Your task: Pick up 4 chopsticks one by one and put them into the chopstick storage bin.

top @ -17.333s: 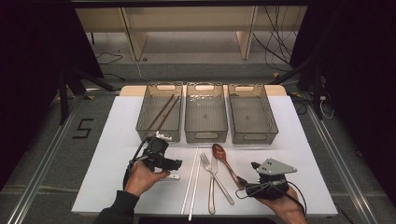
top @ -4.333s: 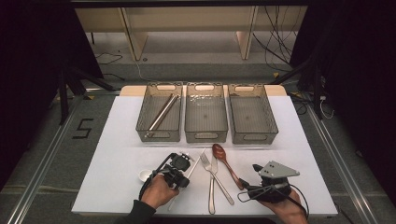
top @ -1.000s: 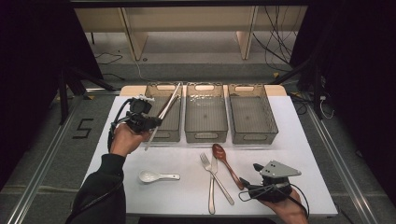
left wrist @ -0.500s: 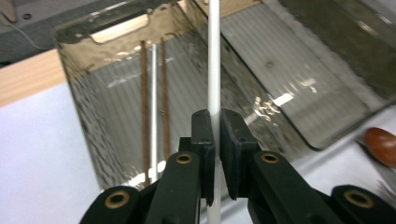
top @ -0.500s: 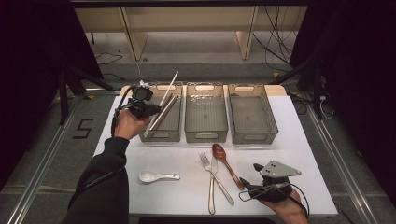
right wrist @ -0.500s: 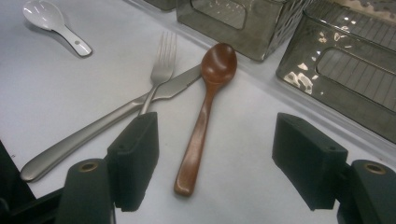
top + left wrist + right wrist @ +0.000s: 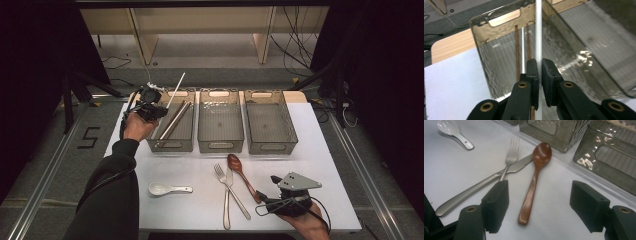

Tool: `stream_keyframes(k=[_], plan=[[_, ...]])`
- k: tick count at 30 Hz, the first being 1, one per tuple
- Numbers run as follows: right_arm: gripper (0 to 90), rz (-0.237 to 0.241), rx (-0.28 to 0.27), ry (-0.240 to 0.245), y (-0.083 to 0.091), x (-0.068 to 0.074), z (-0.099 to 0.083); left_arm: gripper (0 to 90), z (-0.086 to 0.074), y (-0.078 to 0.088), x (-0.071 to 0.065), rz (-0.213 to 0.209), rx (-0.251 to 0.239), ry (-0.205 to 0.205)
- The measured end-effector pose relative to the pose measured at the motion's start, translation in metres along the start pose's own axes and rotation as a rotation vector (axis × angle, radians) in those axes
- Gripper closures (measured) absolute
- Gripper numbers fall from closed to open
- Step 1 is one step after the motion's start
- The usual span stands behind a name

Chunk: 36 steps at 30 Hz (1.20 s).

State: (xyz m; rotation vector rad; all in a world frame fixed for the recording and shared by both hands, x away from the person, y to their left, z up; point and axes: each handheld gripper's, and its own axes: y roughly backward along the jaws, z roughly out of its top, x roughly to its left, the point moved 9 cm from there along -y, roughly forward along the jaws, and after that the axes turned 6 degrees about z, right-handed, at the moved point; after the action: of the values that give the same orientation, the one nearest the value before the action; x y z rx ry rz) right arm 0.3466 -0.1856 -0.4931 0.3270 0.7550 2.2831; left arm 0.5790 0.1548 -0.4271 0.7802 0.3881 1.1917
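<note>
The left gripper [image 7: 156,111] has its black jaws pinched hard on a thin white chopstick [image 7: 176,89], and in the left gripper view the pads [image 7: 533,72] squeeze that slim rod [image 7: 538,30] from both sides with no gap to spare. The stick stands slanted over the leftmost clear grey plastic bin [image 7: 172,146], its free end poking up past the far rim, its lower part down inside the bin where two brown wooden chopsticks [image 7: 517,47] and a second white one lie on the floor

I'd judge the stick light and stiff, with a smooth, slick finish, so it is likely to swivel or slide between the pads if it knocks the bin wall. The grip looks to sit along the lower part of its length; a hold nearer the middle would balance it better, and for setting it down I'd lower the tip to the bin floor first

The right gripper [image 7: 267,199] rests near the front edge of the white table [image 7: 330,165], jaws wide apart and holding nothing, aimed at a reddish-brown wooden spoon [image 7: 534,177] that lies between them, beside a steel fork [image 7: 509,160] crossed over a steel knife [image 7: 476,187]. A white ceramic soup spoon [image 7: 167,188] sits well apart to the left
</note>
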Motion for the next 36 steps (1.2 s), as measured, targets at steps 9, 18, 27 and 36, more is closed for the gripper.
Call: stream_keyframes(k=[9, 18, 27, 36], plan=[[32.4, -0.003, -0.004, -0.001, 0.001, -0.001, 0.001, 83.8, -0.008, -0.014, 0.017, 0.037, 0.0, 0.025], [32.4, 0.0, -0.005, -0.001, 0.001, 0.0, 0.001, 83.8, 0.001, -0.018, 0.016, 0.05, -0.001, 0.019], [32.4, -0.001, -0.006, -0.001, 0.002, -0.001, 0.001, 83.7, -0.009, -0.03, 0.014, 0.054, 0.014, 0.012], [32.4, 0.002, -0.002, -0.001, 0.001, 0.0, 0.0, 81.6, -0.02, -0.038, 0.011, 0.047, 0.047, 0.015]])
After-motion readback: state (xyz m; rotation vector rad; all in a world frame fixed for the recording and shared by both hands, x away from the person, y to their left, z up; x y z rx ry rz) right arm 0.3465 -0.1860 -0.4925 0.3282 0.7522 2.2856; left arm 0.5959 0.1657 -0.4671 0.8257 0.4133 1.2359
